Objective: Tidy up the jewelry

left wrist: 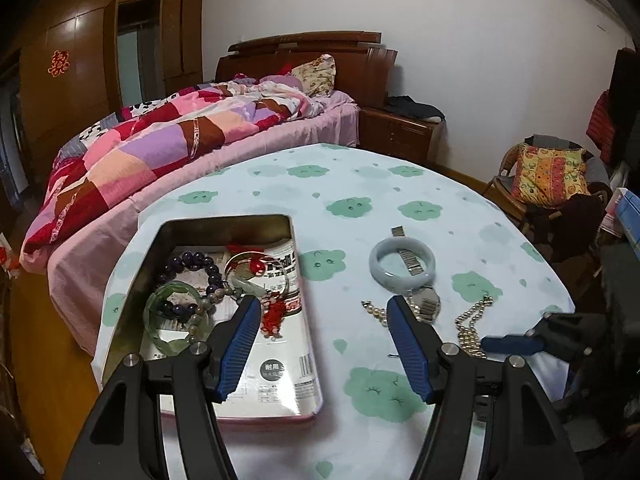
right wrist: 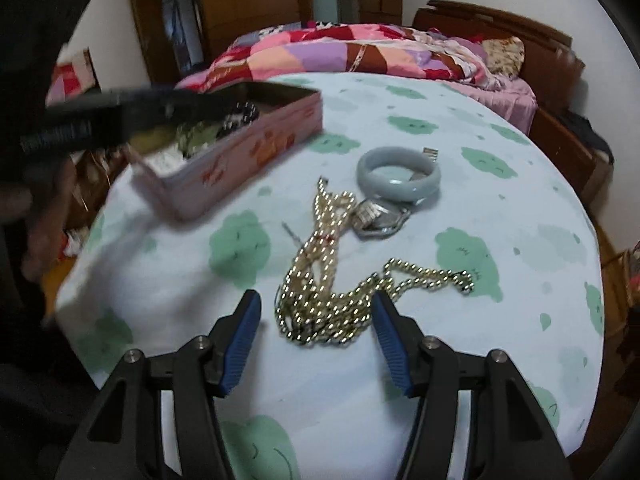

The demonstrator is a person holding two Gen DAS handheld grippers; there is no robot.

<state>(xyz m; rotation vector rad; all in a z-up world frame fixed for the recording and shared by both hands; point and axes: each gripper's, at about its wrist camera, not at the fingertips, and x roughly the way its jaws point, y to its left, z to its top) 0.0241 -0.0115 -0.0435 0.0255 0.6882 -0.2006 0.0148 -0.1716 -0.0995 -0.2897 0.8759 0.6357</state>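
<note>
Both claws angled down, empty: left claw (left wrist: 322, 308) wide, right claw (right wrist: 316, 304) straddling necklace (right wrist: 320, 280).

Both wrist cameras look steeply down along their claws, close over the tabletop (left wrist: 400, 184), sharing its middle and the bed (right wrist: 360, 52) beyond.

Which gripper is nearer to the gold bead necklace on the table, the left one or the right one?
Right. The right gripper is open directly over the gold bead necklace. The left gripper hangs open beside the tin, apart from it.
</note>
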